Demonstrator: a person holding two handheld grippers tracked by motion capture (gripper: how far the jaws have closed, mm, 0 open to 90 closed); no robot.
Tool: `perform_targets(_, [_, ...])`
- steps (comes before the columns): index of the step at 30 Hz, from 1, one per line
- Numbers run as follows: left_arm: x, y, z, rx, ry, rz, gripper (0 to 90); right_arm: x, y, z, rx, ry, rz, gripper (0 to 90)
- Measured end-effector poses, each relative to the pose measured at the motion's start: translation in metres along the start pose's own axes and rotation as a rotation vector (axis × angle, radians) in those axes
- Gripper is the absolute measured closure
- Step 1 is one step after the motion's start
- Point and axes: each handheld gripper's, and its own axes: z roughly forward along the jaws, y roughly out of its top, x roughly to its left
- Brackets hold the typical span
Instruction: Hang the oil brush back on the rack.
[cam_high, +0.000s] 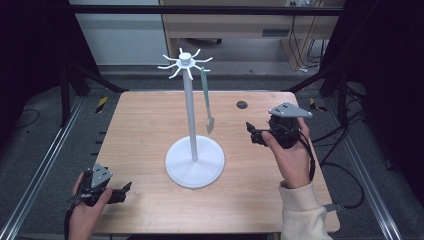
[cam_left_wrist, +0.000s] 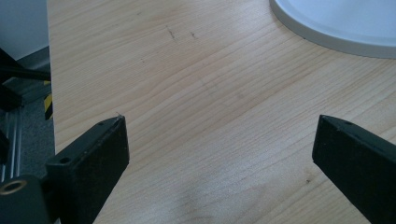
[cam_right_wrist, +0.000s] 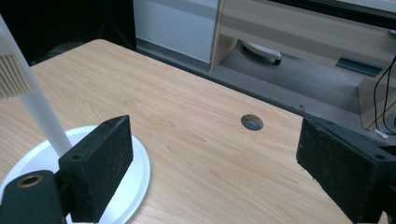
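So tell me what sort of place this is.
Probably a lab recording rig: a bare wooden table inside a black frame, one white stand set on it, cables by a desk behind.

No readable text, label, brand, number or sign anywhere.

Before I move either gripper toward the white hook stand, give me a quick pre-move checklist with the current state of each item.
1. Left gripper open, nothing between its jaws: ok.
2. Right gripper open, nothing between its jaws: ok.
3. White hook stand with round base upright on the light wooden table: ok.
4. Grey-green spatula hanging from one of the stand's top hooks, clear of the table: ok.
5. How firmly the spatula sits on its hook: cannot tell.
6. Both grippers apart from the stand, one on each side: ok.
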Motion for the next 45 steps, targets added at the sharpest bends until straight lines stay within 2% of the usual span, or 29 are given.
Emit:
perform_targets(15, [-0.001, 0.0, -0.001, -0.002, -0.003, 0.004, 3.4, -0.024, -0.019, 0.004, 0.05, -0.071, 0.049, 13.1])
perform_targets(29, [0.0, 0.0, -0.001, -0.008, -0.003, 0.002, 3.3, -0.042, -0.048, 0.02, 0.122, -0.08, 0.081, 14.5])
perform_targets(33, [-0.003, 0.002, 0.0, -0.014, -0.014, 0.014, 3.2, -0.047, -0.058, 0.026, 0.146, -0.089, 0.095, 14.3])
perform_targets(37, [-0.004, 0.002, 0.0, -0.011, -0.014, 0.024, 3.2, -0.048, -0.067, 0.033, 0.171, -0.088, 0.1, 14.5])
perform_targets(42, [-0.002, 0.001, -0.001, -0.012, -0.008, 0.015, 3.2, -0.044, -0.079, 0.043, 0.199, -0.078, 0.113, 14.6])
perform_targets(45, [-0.002, 0.001, -0.001, -0.014, -0.007, 0.012, 3.2, -0.042, -0.085, 0.049, 0.213, -0.071, 0.105, 14.6])
